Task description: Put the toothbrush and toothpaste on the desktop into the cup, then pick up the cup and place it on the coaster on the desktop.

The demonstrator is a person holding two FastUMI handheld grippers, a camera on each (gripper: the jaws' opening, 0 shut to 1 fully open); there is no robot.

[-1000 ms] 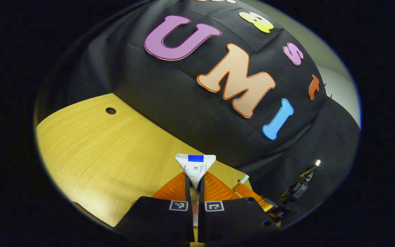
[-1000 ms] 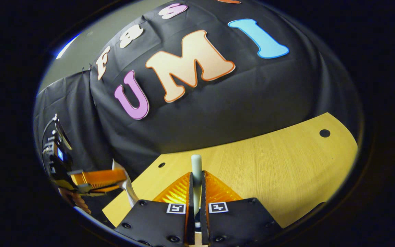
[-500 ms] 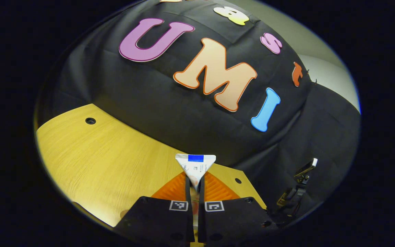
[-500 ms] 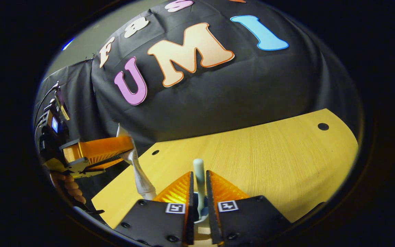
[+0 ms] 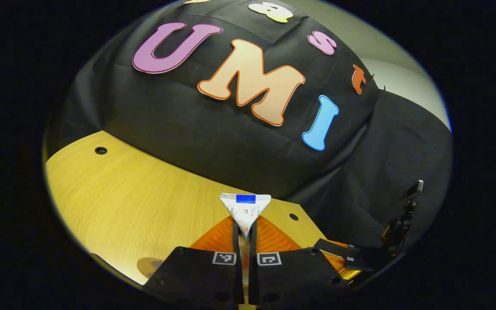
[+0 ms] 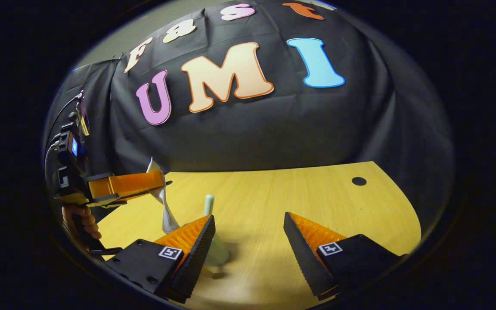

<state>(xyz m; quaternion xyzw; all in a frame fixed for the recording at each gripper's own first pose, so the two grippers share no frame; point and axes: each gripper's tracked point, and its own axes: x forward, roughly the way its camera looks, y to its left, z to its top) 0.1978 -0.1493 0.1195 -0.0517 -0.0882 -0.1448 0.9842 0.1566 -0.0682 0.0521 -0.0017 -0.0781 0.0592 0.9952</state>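
Gripping toothpaste upright, left tongs sit frame-left of cup; right tongs spread, empty.

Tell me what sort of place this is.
Probably a staged recording booth, not a home: a black cloth wall hangs behind a bare wooden desktop with cable holes, and a person's hand holds an orange-fingered left gripper.

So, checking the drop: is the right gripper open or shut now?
Open. In the right gripper view the right gripper has its fingers spread wide, nothing between them; the toothbrush stands beside its left finger.
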